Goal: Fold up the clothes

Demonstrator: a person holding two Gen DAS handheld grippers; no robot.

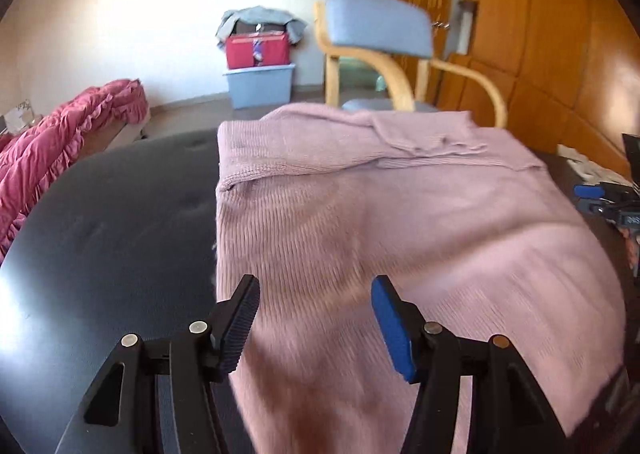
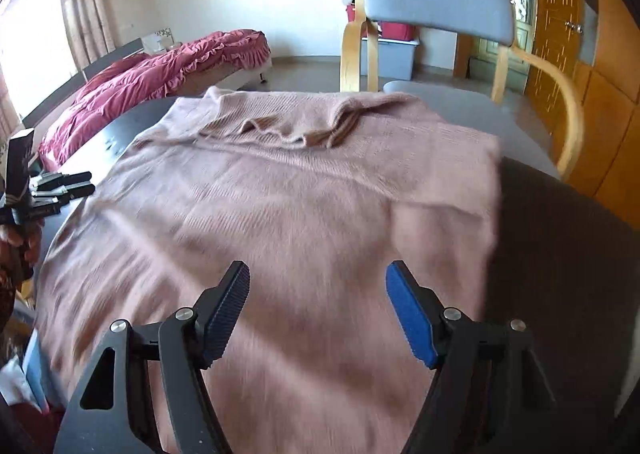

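A pink knitted sweater lies spread on a dark table, its sleeves folded in across the far part. My left gripper hangs open above the sweater's near left part, holding nothing. In the right wrist view the same sweater fills the middle, with its collar at the far end. My right gripper is open over the near right part of the cloth, its fingers empty. The other gripper shows at the left edge of that view, and the right one at the right edge of the left wrist view.
A wooden chair with a grey back stands at the table's far side. A bed with a red quilt is on the left. A red box on a pale blue bin stands by the wall. Wooden cupboards line the right.
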